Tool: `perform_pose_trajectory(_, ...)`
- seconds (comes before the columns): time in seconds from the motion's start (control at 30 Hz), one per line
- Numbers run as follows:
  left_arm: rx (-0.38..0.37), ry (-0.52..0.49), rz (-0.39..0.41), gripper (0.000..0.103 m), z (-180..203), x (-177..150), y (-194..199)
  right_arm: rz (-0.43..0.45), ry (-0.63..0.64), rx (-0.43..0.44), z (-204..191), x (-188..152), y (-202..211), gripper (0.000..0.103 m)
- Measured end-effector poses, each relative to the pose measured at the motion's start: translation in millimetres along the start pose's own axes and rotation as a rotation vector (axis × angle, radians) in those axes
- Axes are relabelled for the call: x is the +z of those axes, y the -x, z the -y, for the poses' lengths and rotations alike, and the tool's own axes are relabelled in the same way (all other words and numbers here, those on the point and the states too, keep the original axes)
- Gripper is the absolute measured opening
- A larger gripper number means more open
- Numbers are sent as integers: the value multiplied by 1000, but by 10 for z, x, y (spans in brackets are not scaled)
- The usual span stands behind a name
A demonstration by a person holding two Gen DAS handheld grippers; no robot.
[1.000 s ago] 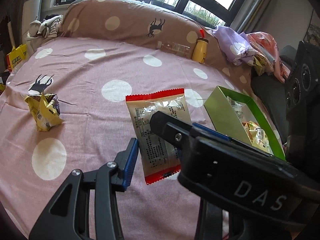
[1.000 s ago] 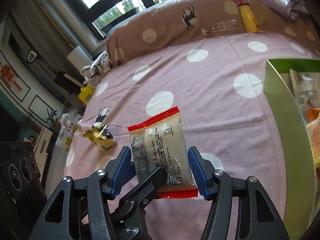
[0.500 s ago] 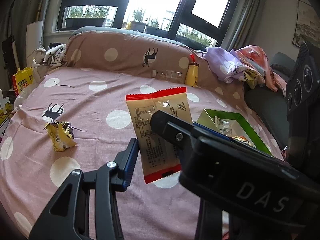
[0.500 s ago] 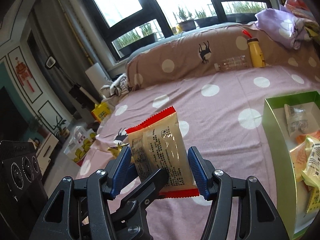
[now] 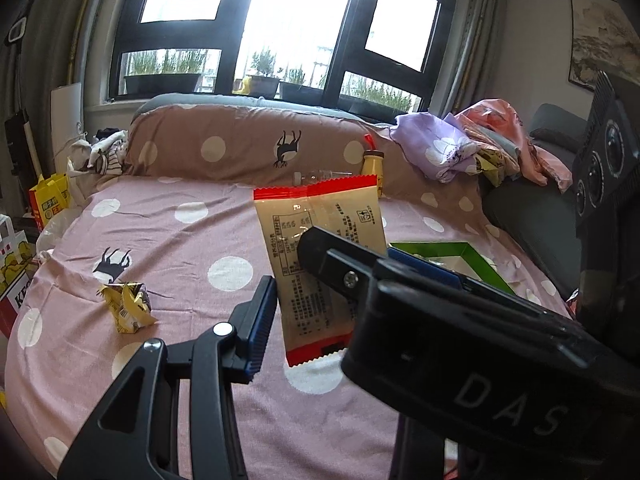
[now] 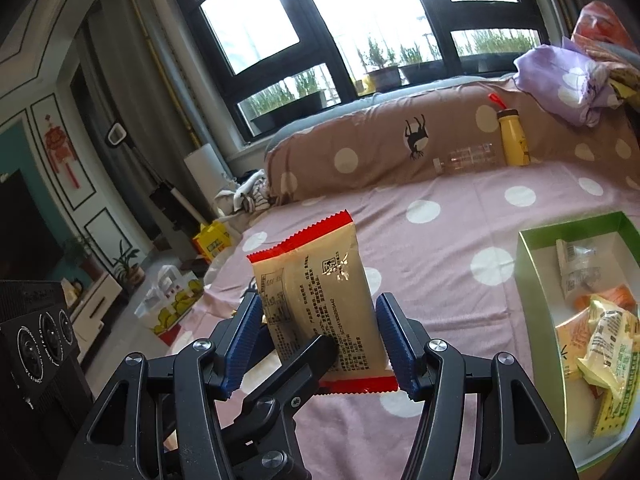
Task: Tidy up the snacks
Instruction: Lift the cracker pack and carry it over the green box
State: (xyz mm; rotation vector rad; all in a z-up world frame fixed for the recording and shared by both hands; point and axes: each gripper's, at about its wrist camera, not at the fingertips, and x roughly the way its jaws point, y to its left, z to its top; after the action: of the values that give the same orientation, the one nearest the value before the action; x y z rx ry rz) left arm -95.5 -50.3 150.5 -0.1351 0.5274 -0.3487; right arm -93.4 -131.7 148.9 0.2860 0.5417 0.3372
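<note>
Now the right gripper [image 6: 318, 320] holds the snack packet [image 6: 316, 292] by its edges, above the bed; whether the left gripper [image 5: 286, 264] is together or apart, I cannot tell. Next, I think, it must go over the green box [image 6: 532, 280].

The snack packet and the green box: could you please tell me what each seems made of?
Snack packet: thin glossy plastic film, judging by glare spots and crimped serrated red ends. Green box: probably coated cardboard, given stiff straight walls and a white inside.

"DAS" on right gripper [image 5: 472, 344]; "KF" on bag [image 5: 14, 280].
</note>
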Motion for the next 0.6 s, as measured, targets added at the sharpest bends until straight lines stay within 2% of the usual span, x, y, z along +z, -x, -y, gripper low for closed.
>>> perform_pose_trajectory(0.3,-47,-97,23,39,412,134,-73,85,-53,-27,290,132,314,62)
perform_pose_trajectory(0.6,-150,-176,-2,40,947,216,-359,169,-172,-90,850,196,637,62)
